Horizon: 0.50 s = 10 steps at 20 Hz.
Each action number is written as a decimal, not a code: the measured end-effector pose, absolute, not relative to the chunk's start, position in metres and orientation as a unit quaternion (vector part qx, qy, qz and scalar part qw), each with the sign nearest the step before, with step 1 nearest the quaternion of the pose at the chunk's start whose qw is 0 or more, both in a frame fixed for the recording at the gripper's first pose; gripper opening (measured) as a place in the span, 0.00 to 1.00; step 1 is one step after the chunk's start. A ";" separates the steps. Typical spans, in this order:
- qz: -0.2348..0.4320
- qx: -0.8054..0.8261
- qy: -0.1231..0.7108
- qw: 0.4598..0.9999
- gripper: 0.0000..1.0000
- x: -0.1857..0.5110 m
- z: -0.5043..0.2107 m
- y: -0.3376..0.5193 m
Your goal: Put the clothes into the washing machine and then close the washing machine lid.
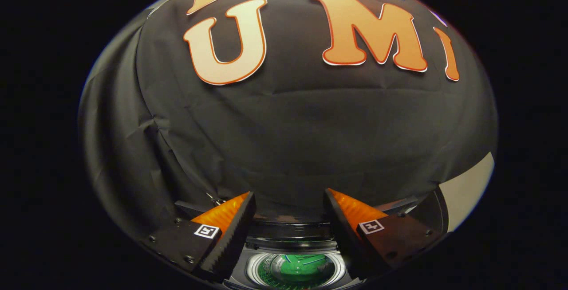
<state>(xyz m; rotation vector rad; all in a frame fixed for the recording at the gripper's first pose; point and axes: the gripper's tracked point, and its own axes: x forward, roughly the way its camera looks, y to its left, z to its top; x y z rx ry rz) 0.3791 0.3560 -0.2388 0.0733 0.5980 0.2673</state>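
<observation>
My gripper (pixel 289 203) is open, its two orange-and-black fingers (pixel 230 228) spread wide with nothing between them. Below and between the fingers sits the washing machine (pixel 293 241), seen from above. Its round drum opening (pixel 296 270) is uncovered. Green clothes (pixel 301 267) lie inside the drum. The lid appears to stand raised behind the opening, dark and hard to make out. The gripper hangs above the machine, apart from it.
The black cloth wall (pixel 293 130) rises close behind the machine. A pale surface (pixel 470 188) shows beyond the right finger.
</observation>
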 end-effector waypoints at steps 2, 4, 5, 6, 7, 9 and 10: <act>0.132 0.035 0.309 0.941 0.99 0.378 -0.248 0.358; 0.132 0.023 0.300 0.944 0.99 0.378 -0.247 0.359; 0.131 0.018 0.298 0.945 0.99 0.378 -0.247 0.358; 0.130 0.018 0.294 0.947 0.99 0.377 -0.247 0.358; 0.128 0.019 0.292 0.948 0.99 0.376 -0.248 0.358; 0.126 0.018 0.292 0.948 0.99 0.373 -0.249 0.357; 0.125 0.018 0.292 0.948 1.00 0.371 -0.247 0.357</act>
